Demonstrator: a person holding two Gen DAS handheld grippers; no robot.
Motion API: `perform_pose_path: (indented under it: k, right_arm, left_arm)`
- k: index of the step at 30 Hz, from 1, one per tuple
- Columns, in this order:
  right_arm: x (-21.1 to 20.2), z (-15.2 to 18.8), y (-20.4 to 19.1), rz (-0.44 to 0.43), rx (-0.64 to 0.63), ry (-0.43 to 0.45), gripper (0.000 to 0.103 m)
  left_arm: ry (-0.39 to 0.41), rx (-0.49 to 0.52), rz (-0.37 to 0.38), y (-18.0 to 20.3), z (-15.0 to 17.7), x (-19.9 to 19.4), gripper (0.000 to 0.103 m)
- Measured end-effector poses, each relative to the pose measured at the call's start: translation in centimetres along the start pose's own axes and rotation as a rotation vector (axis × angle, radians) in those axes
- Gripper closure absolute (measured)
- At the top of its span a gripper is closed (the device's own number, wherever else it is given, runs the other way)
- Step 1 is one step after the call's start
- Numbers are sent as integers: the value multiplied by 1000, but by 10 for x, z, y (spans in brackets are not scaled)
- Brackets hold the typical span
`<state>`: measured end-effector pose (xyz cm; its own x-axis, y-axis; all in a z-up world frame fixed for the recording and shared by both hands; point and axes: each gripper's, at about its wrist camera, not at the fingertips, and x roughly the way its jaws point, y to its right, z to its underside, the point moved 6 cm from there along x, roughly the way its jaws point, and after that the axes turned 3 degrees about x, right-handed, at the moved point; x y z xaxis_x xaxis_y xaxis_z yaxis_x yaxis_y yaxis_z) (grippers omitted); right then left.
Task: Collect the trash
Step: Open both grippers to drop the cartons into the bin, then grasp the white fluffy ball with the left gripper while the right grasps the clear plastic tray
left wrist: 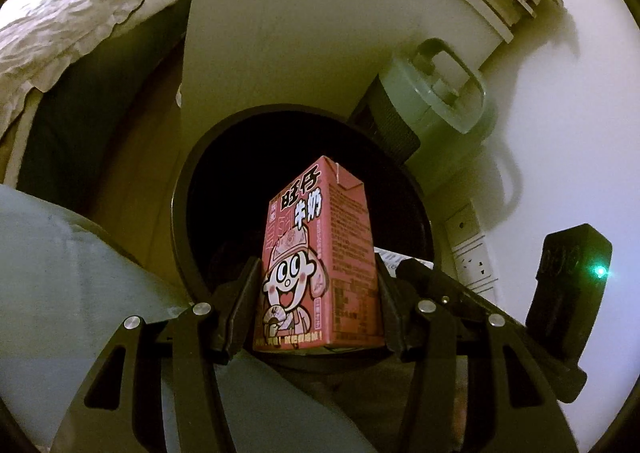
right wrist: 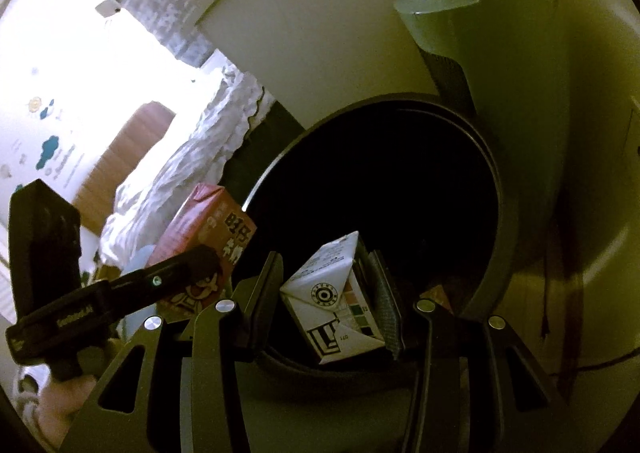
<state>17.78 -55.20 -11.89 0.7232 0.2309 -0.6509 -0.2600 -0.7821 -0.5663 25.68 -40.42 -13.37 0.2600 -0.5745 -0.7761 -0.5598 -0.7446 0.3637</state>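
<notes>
A pink milk carton [left wrist: 320, 253] with a cartoon face stands upright between the pads of my left gripper [left wrist: 318, 305], which is shut on it above the dark mouth of a round black bin [left wrist: 188, 189]. In the right wrist view my right gripper [right wrist: 332, 305] is shut on a white carton [right wrist: 332, 293], tilted, over the same black bin [right wrist: 492, 189]. The pink carton [right wrist: 200, 225] and the left gripper's body [right wrist: 120, 293] show at the left of that view. The bin's inside is too dark to read.
A grey-green vacuum-like appliance [left wrist: 436, 93] stands right behind the bin against a white wall. A white cabinet panel [left wrist: 300, 33] rises behind the bin. A bed with crumpled white bedding [left wrist: 80, 13] lies to the left. A wall socket [left wrist: 476, 249] sits at the right.
</notes>
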Motion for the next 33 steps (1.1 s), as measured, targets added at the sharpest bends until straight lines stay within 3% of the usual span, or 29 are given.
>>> perform_pose_path:
  k: [2,5,9,14,16,24,28,33]
  right_arm:
    - [-1,1,0,-3,9,-6,58]
    - [-1,1,2,-2,19,-9,57]
    - [0,0,1,-6,20,-5,57]
    - [0,2,0,-13,12,10,56]
    - [-3,4,-1,-20,15,30,44]
    - [-13,13,-34,-67,-82,105,35]
    - [-25,26,-63,-100,-171,129,28]
    - [-47,50,-124,-180,-289,116,18]
  left_arm:
    - [0,-1,-3,0,1,-1,48]
    - [5,-4,-4,0,1,-4,35]
    - [23,11,-11,1,3,-14,25]
    - [55,7,10,4,10,-38,25]
    - [78,-1,26,6,14,-54,25]
    - [206,-21,35,-4,58,-155,25]
    - [280,-97,-31,-45,99,-217,25]
    - [348,-233,-246,-137,163,-287,16]
